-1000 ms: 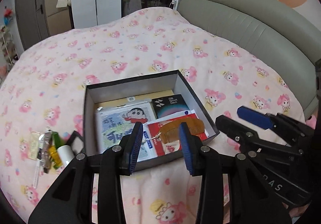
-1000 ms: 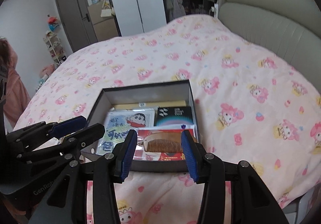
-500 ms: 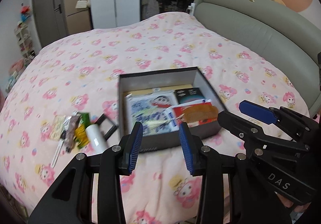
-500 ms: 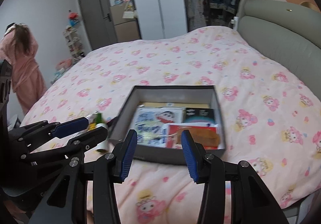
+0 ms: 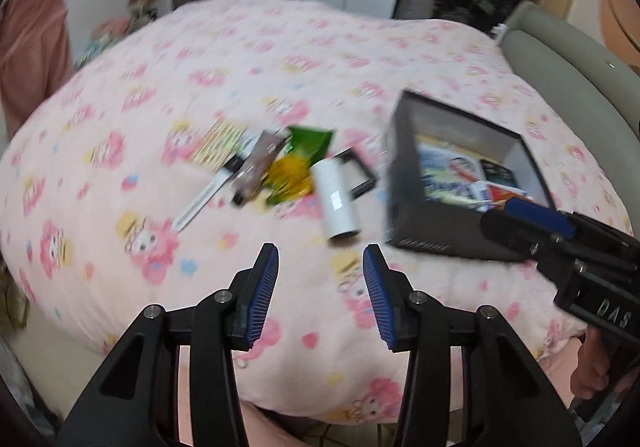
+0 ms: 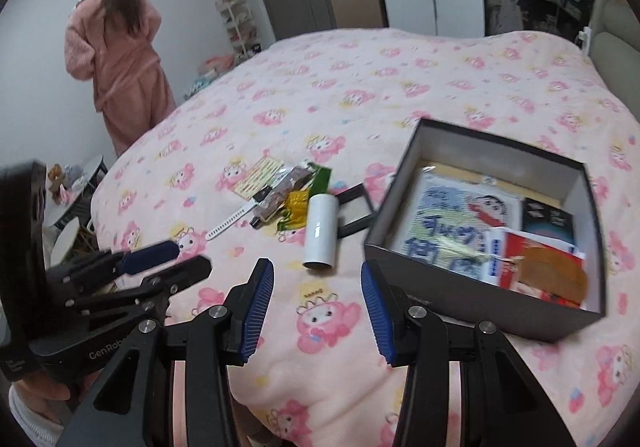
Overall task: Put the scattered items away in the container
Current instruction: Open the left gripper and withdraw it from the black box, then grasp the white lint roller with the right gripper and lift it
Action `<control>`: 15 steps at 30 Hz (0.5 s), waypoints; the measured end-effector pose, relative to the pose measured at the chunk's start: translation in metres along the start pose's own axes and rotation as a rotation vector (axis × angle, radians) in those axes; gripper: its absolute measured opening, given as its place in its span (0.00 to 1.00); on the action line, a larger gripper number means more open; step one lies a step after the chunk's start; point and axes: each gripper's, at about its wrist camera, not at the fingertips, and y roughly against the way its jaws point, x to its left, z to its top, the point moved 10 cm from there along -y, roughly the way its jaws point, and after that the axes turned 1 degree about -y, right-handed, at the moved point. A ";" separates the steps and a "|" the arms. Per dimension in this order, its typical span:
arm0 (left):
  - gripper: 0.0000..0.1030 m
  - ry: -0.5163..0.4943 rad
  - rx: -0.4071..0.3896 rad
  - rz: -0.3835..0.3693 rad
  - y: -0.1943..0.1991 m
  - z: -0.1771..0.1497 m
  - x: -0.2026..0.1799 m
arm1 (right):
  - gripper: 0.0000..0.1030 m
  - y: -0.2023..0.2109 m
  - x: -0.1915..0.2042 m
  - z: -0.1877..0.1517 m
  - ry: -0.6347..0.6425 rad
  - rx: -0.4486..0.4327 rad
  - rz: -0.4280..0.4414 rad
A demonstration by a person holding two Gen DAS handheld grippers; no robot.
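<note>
A dark open box [image 6: 400,215] sits on the pink bedspread at the right. It holds a cartoon pouch, a dark card, a red packet and a wooden comb [image 6: 554,277]. Left of the box [image 5: 404,183] lie a white cylinder [image 5: 336,203] [image 6: 320,231], a black frame [image 6: 354,211], a green-yellow packet [image 5: 296,175], a brown packet [image 5: 260,163], a white strap [image 6: 230,223] and a printed card [image 6: 258,175]. My left gripper [image 5: 321,259] hovers short of the cylinder, its jaws opening with nothing between them. My right gripper [image 6: 317,275] hangs open and empty just before the cylinder.
A person in a pink robe [image 6: 116,59] stands beyond the bed's far left side. The grey padded headboard [image 5: 568,87] runs along the right. A small table [image 6: 76,215] stands on the floor at the left. The bed's near edge lies just under both grippers.
Both grippers have swung left, from over the box toward the scattered pile, so the box now sits at the right. The left jaws stand wider apart.
</note>
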 end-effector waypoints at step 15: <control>0.43 0.128 0.117 -0.016 -0.065 -0.019 0.065 | 0.40 -0.134 0.025 -0.013 0.071 0.178 -0.023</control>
